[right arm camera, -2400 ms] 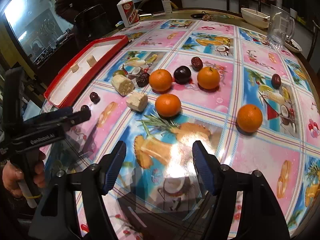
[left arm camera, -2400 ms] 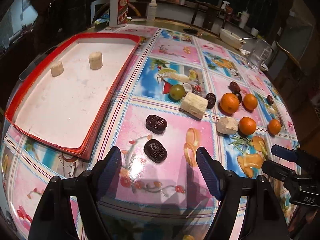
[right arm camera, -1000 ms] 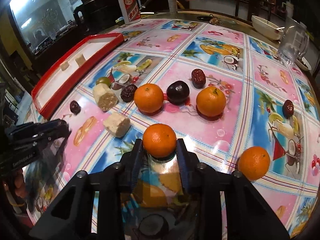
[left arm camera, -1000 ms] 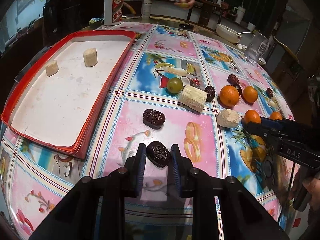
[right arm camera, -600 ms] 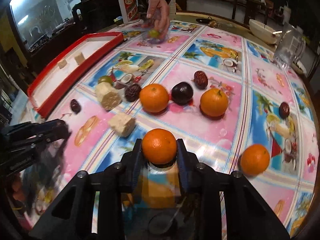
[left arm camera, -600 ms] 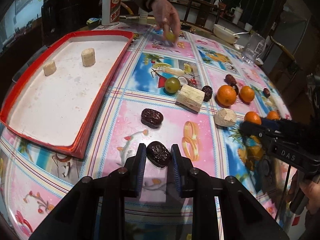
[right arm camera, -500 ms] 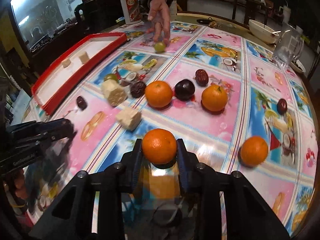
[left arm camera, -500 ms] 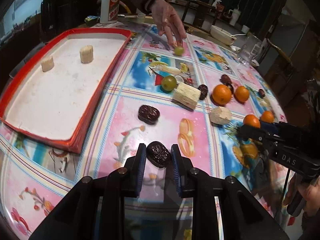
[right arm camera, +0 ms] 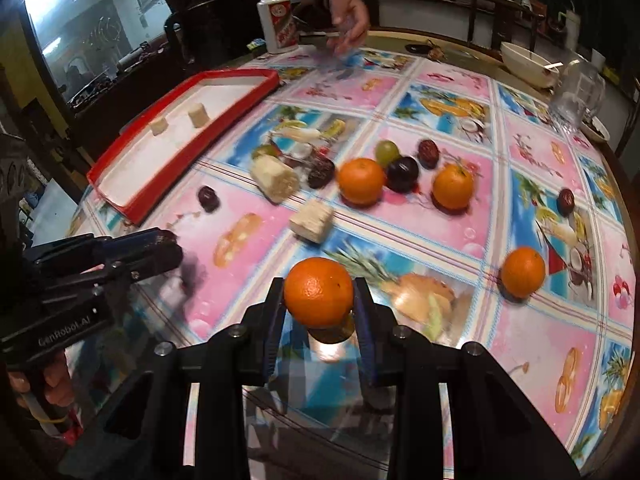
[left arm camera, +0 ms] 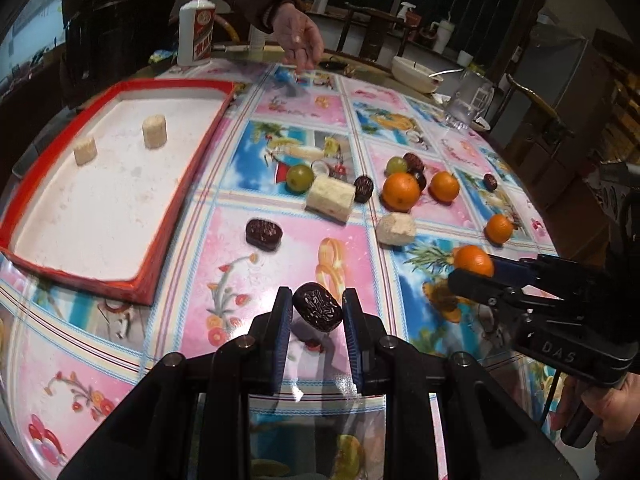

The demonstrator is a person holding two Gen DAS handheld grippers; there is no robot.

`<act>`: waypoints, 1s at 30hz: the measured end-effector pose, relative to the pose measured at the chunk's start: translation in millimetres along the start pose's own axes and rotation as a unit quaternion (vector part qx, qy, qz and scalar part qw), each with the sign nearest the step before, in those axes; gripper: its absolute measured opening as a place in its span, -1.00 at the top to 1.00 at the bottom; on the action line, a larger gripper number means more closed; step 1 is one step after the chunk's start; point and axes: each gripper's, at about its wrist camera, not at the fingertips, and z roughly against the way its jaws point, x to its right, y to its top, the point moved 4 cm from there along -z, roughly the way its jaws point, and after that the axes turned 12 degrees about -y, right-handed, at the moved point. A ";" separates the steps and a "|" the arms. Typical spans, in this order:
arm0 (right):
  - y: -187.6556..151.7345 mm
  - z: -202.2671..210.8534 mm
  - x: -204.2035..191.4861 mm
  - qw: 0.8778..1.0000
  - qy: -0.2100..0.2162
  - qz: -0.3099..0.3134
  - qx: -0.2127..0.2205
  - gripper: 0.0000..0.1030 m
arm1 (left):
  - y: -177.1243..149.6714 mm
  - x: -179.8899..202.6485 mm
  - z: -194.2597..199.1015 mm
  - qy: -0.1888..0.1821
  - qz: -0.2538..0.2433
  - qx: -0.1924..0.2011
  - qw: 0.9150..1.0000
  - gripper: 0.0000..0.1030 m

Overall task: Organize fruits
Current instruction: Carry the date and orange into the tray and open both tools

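My left gripper (left arm camera: 316, 312) is shut on a dark wrinkled date (left arm camera: 317, 307), held just above the patterned tablecloth. My right gripper (right arm camera: 319, 300) is shut on an orange (right arm camera: 319, 292), also lifted off the table; the same orange (left arm camera: 473, 261) shows in the left wrist view. A red-rimmed white tray (left arm camera: 176, 200) at the left holds two pale cane chunks (left arm camera: 154, 131). Loose on the table lie a second date (left arm camera: 263, 234), three oranges (right arm camera: 360, 181), two green grapes (left arm camera: 299, 178), a dark plum (right arm camera: 402, 174), more dates and two pale chunks (left arm camera: 330, 198).
A person's hand (left arm camera: 298, 40) hovers over the far table edge beside a white bottle (left arm camera: 196, 32). A white bowl (left arm camera: 412, 75) and a glass jug (left arm camera: 468, 100) stand at the far right. Dark chairs ring the table.
Both grippers closed on their fruit and lifted them. A person's hand dropped a green grape onto the table; it rolled in beside the oranges, and the hand drew back.
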 end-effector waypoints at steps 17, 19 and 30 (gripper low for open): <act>93.7 -15.7 -115.1 0.996 0.056 0.065 0.027 0.32 | 48.8 -85.7 52.4 0.056 0.041 0.050 0.996 0.52; 104.9 -22.8 -131.0 0.995 0.060 0.073 0.028 0.32 | 56.5 -103.7 55.6 0.070 0.051 0.055 0.995 0.52; 144.3 -77.1 -198.9 0.991 0.068 0.113 0.009 0.31 | 79.7 -189.9 44.9 0.148 0.089 0.044 0.984 0.52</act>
